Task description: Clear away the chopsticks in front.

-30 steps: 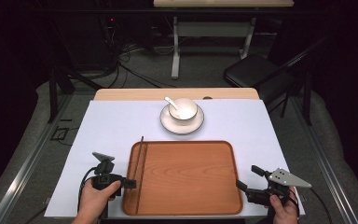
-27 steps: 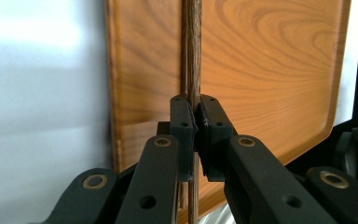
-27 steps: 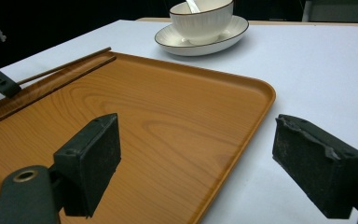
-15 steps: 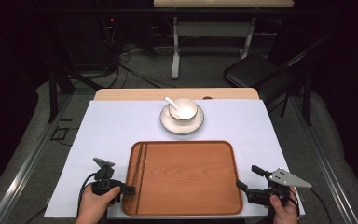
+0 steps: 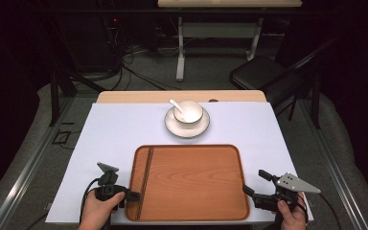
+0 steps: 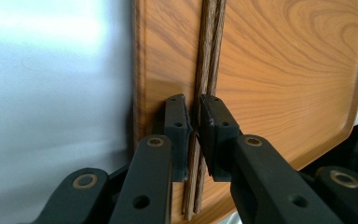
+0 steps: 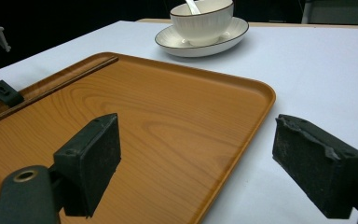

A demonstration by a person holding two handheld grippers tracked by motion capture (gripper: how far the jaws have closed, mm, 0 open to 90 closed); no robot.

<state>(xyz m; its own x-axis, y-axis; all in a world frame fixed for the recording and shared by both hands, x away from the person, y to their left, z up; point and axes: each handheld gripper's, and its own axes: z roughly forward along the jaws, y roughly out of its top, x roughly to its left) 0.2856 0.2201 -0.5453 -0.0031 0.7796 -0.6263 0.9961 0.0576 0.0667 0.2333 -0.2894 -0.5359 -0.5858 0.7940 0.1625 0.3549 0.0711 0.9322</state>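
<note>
Left gripper view: left gripper, jaws just easing apart, narrowly brackets chopsticks on wooden tray; right gripper gapes empty.

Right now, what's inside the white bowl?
A white spoon leans in the white bowl, its handle poking over the rim. The bowl sits on a saucer. The bowl's wall hides the bottom, so any food inside can't be seen.
</note>
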